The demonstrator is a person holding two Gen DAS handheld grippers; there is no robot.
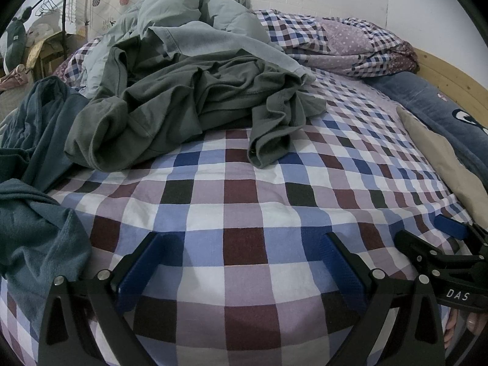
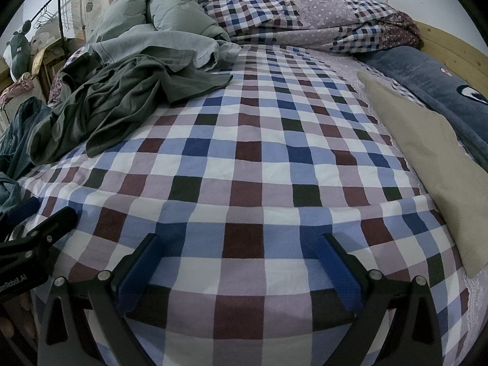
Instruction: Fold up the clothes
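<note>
Two grippers hover over the near edge of the checked bedsheet (image 1: 244, 189), both with blue-padded jaws spread wide and holding nothing. The left gripper (image 1: 244, 244) fills the bottom of its own view; the right gripper (image 2: 241, 244) does the same in its view and also shows in the left wrist view at four o'clock, cut off by the frame, with fingertips of a hand (image 1: 463, 326) dimly visible beneath it. Beyond the left gripper, toward eleven o'clock, a crumpled dark green garment (image 1: 189, 103) lies on the sheet, well apart from both grippers. A pale grey-blue garment (image 1: 213, 42) lies over its far side, so the green one's far edge is hidden. At nine o'clock a teal garment (image 1: 33, 189) runs off the frame. At three o'clock in the right wrist view lies a beige pillow (image 2: 427, 152), with a blue plush blanket (image 2: 433, 85) just beyond it. At one o'clock a bunched checked quilt (image 2: 320, 27) rests against the wall.
</note>
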